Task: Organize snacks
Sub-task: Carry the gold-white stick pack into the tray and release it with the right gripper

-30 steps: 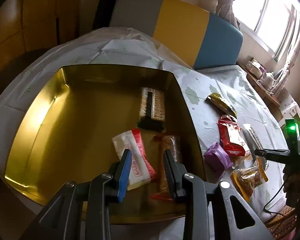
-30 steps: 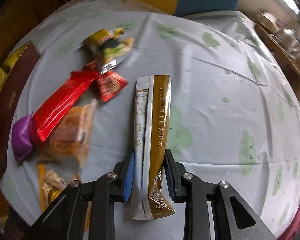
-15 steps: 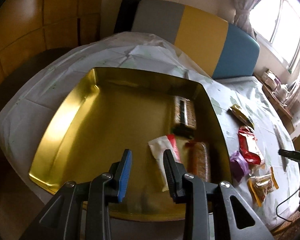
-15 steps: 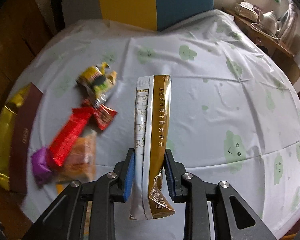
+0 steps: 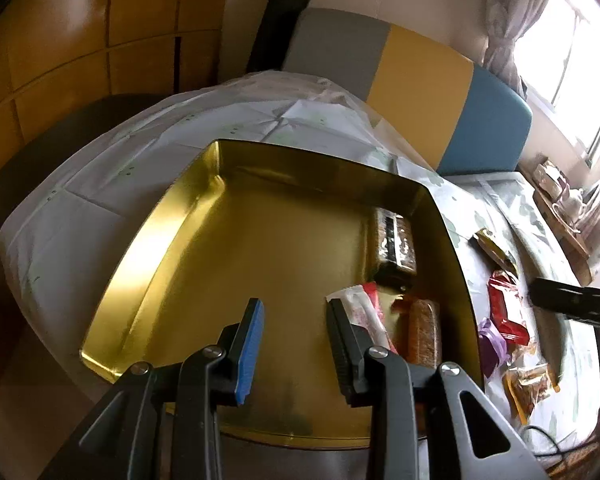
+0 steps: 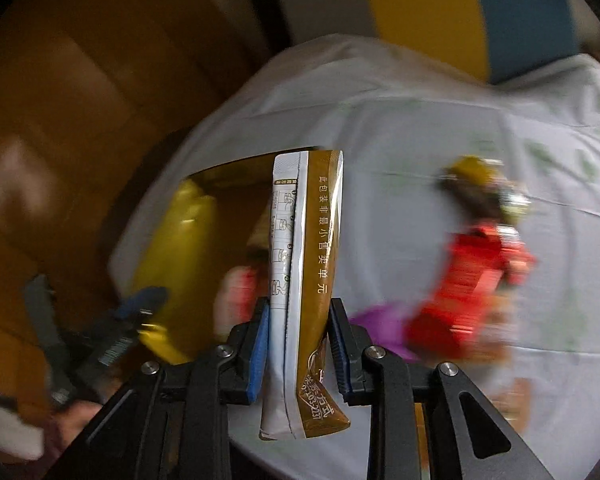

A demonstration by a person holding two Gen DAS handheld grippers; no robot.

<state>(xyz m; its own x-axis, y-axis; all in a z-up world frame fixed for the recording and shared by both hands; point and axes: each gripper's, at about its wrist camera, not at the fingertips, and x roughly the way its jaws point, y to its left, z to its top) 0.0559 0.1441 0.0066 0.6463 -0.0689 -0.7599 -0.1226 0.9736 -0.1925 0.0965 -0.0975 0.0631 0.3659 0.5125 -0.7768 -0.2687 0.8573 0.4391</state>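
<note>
A: Right wrist view: how does your frame differ from a second ago?

B: Your right gripper (image 6: pixel 298 344) then had only tablecloth and loose snacks ahead of it. Now the gold tray (image 6: pixel 172 240) lies ahead at left, and the background is motion-blurred. Your grip is unchanged: both pads clamp the brown-and-white sachet (image 6: pixel 306 280).

A: Sachet orientation?

B: Its long axis runs along your fingers. The top end points away from you toward the tray's near edge; the bottom end hangs below the pads.

A: Left side?

B: Your left gripper (image 5: pixel 296 344) has drawn back over the tray (image 5: pixel 140 264). Its jaws stand at a narrow gap and hold nothing. A second ago, the white-and-red packet (image 5: pixel 364 312) sat between them; it now lies in the tray at the right, under the right finger's tip, beside the brown biscuit packet (image 5: pixel 424 332).
</note>
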